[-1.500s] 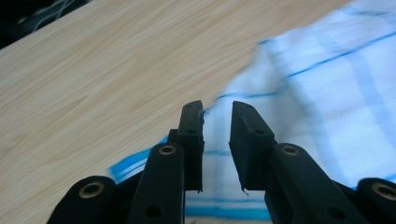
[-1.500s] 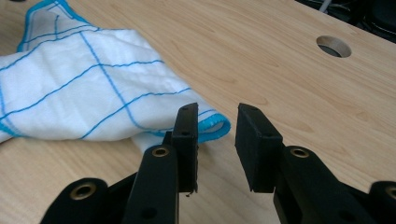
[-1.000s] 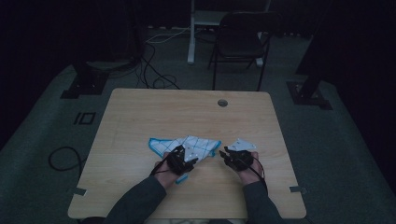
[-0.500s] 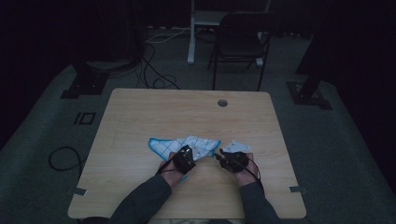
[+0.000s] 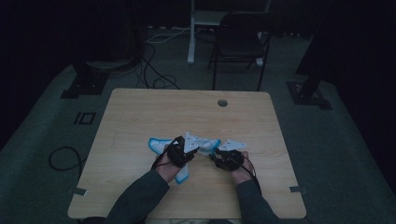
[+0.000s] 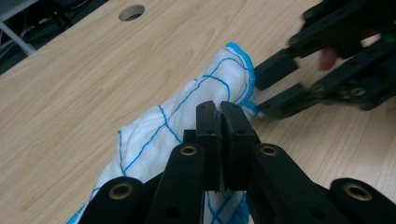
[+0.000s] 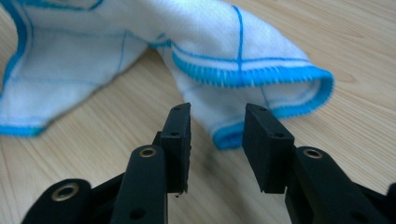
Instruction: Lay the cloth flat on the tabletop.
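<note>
My left claw (image 6: pixel 219 140) is clenched on a fold of the white cloth (image 6: pixel 187 112) with blue lines, which bunches on the desk (image 6: pixel 70 84) just ahead of it. My right claw (image 7: pixel 217 135), jaws just opened wider, stands released, the cloth's blue hem directly before its tips.

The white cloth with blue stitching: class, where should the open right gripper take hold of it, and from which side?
Probably the cloth's folded blue-edged corner lying just ahead of the right gripper. Approach low along the table, since that thin edge sits between the open jaws.
</note>
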Action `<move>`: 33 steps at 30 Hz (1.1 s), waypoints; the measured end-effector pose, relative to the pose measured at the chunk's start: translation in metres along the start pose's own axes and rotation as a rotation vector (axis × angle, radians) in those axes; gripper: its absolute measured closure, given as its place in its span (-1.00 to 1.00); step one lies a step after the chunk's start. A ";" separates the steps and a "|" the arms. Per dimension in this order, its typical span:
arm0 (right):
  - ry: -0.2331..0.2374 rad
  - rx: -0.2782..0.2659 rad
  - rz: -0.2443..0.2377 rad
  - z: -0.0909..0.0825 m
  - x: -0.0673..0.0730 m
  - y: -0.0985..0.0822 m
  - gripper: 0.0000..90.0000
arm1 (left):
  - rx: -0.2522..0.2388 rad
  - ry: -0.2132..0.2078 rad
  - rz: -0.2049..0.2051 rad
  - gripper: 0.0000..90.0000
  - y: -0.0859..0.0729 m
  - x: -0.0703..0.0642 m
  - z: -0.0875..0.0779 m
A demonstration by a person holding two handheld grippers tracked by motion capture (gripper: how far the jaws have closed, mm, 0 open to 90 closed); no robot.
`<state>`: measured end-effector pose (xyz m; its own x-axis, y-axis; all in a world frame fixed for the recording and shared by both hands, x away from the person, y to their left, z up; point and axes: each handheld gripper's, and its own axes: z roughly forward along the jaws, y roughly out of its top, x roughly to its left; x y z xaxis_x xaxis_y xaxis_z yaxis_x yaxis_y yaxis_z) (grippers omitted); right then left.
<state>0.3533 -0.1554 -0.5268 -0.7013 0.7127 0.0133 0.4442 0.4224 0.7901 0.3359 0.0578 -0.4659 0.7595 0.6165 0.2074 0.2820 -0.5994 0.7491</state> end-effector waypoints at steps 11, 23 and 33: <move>0.096 -0.128 0.046 -0.004 -0.001 0.011 0.82 | 0.007 -0.001 -0.025 0.93 -0.006 0.005 0.003; 0.072 -0.105 0.064 -0.025 -0.008 0.003 0.96 | 0.004 0.077 -0.103 0.68 -0.032 0.033 -0.017; 0.056 -0.086 0.079 -0.040 -0.009 -0.008 0.97 | 0.165 0.142 -0.222 0.75 -0.079 0.070 0.006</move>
<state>0.3341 -0.1877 -0.5088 -0.6970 0.7086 0.1102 0.4517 0.3146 0.8349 0.3706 0.1454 -0.5147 0.5825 0.7998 0.1449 0.5322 -0.5101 0.6757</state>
